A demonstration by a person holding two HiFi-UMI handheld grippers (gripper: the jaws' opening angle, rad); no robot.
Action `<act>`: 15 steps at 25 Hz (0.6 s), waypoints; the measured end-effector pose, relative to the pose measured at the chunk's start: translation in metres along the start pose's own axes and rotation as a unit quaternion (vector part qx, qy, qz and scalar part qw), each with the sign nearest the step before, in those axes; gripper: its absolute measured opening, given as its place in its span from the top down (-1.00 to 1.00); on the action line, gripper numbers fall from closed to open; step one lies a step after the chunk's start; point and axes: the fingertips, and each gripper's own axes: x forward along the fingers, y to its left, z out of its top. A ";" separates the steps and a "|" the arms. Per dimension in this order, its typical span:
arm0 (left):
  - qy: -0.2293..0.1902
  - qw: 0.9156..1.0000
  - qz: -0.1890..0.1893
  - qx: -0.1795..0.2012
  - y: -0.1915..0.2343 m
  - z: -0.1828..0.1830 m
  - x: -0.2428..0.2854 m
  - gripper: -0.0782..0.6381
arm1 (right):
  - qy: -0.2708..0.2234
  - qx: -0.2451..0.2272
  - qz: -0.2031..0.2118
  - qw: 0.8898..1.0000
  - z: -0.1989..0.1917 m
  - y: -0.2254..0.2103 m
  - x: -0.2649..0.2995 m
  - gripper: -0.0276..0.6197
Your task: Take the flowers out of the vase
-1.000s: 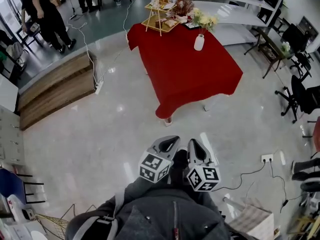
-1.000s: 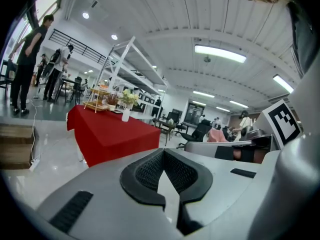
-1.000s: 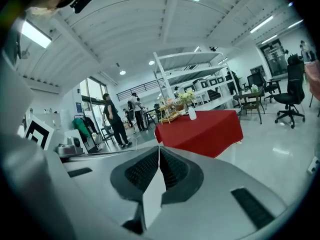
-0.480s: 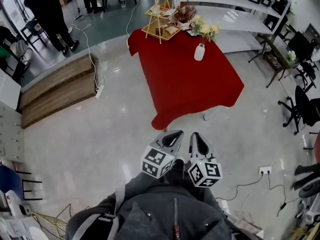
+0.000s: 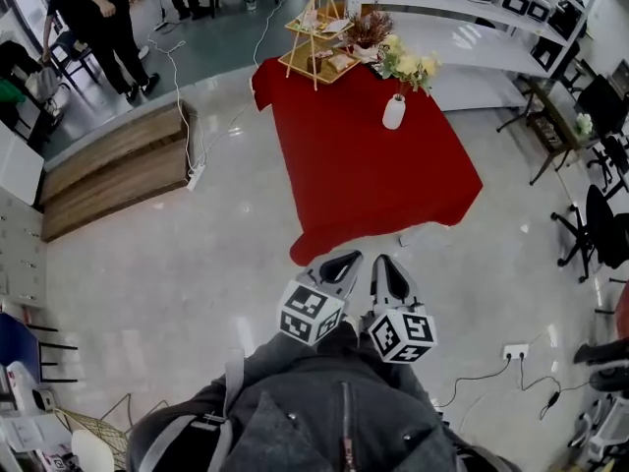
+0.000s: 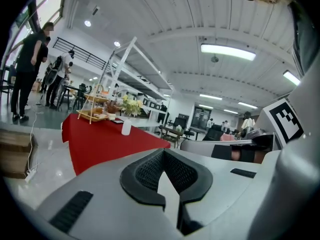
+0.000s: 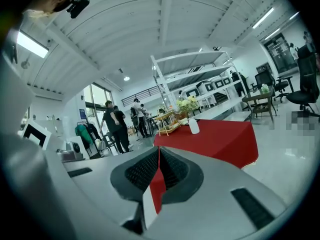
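The approach step was in hand. The left gripper [image 5: 341, 260] and right gripper [image 5: 381, 264], both closed and empty, were near the red counter [image 5: 364, 180]. The flowers [image 5: 408, 64] stood in the white vase [image 5: 393, 113] at twelve o'clock, well apart. Next, one gripper would probably need to open around the stems.

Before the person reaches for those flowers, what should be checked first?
1. Vase upright on the red table: ok.
2. Flowers in the vase: ok.
3. Vase apart from the tiered stand: ok.
4. Left gripper and right gripper near the vase: not ok, the table lies well ahead of both.
5. Jaws open for the stems: not ok, both shut and empty.
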 end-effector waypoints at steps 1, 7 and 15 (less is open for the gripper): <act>0.000 1.000 0.002 -0.001 0.002 0.001 0.005 0.76 | 0.000 0.001 0.002 1.000 0.002 -0.003 0.003 0.88; 0.002 1.000 0.009 -0.008 0.006 0.003 0.030 0.76 | 0.007 -0.004 0.020 1.000 0.010 -0.015 0.023 0.88; -0.009 1.000 0.022 -0.013 0.009 0.015 0.060 0.76 | 0.015 -0.007 0.029 0.999 0.021 -0.042 0.039 0.88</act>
